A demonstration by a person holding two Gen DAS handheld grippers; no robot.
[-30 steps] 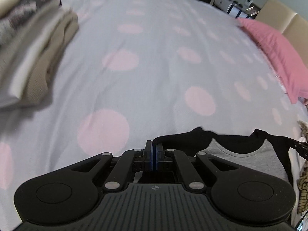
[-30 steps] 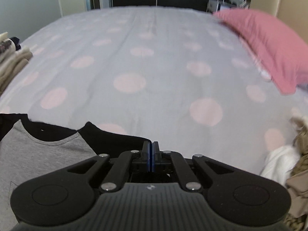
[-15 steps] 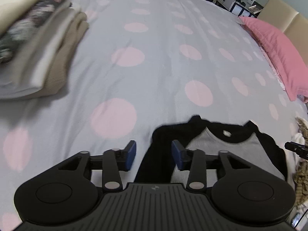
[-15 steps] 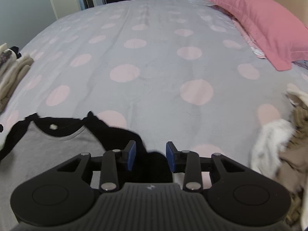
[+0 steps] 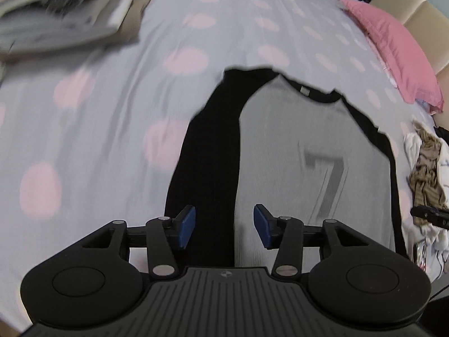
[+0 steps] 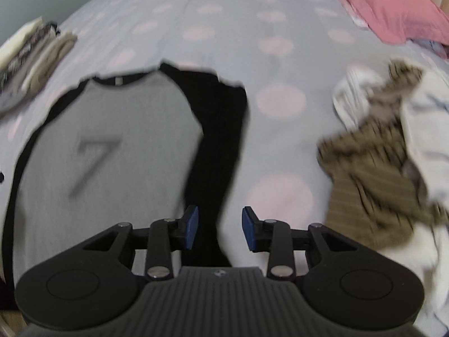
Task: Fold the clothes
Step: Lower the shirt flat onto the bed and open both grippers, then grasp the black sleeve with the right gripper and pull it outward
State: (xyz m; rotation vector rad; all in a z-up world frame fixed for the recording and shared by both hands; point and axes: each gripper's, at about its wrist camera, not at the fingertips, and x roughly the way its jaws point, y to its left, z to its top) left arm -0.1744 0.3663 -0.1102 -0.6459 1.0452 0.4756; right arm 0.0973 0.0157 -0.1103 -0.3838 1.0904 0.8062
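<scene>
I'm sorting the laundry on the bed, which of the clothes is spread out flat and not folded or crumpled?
The grey shirt with black sleeves and a 7. The stack at far left is folded; the brown and white heap at right is crumpled.

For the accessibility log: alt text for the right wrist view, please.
A grey shirt with black sleeves and a dark 7 lies flat on a dotted bedspread, beyond the open right claw. Crumpled clothes lie right.

a large dark "7" is printed on the grey front of the shirt [image 5: 294, 146], readable in both wrist views though blurred. a small neck tag [image 5: 303, 91] sits inside the collar; its print is probably too small to read.
</scene>
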